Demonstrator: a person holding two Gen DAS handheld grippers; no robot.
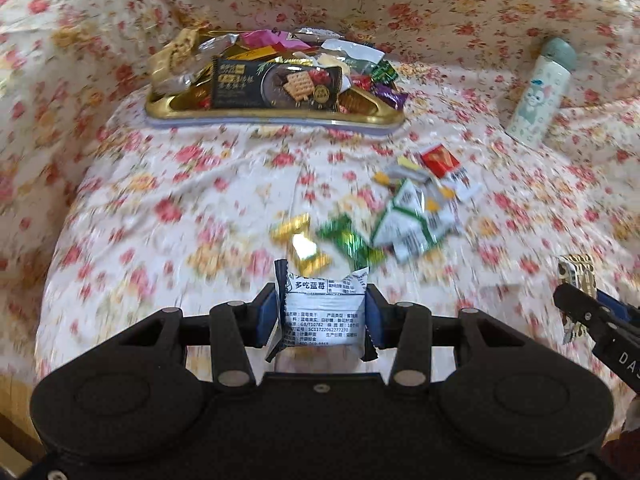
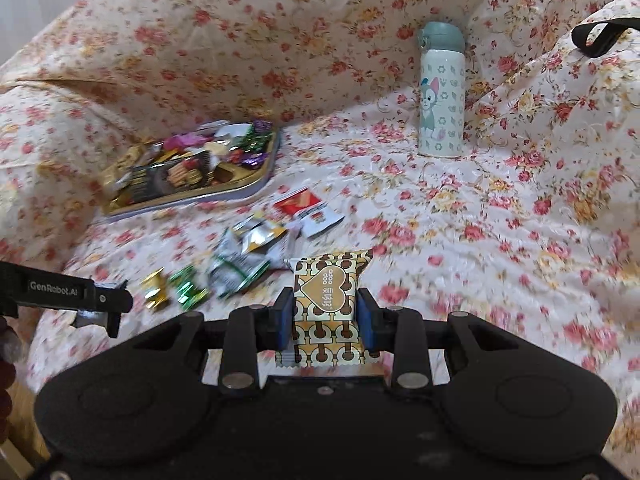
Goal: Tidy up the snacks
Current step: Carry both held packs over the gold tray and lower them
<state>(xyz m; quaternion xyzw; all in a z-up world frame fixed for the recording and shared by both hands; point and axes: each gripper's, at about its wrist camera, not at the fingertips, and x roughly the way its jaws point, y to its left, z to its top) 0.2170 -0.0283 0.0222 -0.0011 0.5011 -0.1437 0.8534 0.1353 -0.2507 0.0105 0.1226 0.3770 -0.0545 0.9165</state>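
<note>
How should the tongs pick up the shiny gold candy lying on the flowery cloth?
Pinch the gold candy across its fat middle, coming straight down from above. It lies flat on the cloth, its twisted ends are thin, and the green candy sits close beside one end.

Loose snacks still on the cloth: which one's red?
The red packet, at the far end of the loose cluster, nearest the gold tray. The others are gold, green, or white-and-green.

A floral cloth (image 2: 460, 216) is covering the whole surface and rising in folds at the back. A pale bottle (image 2: 441, 92) with a cat print and grey-green cap is standing upright near the back right edge, and a black strap loop (image 2: 600, 36) is lying on the folds at the right.
</note>
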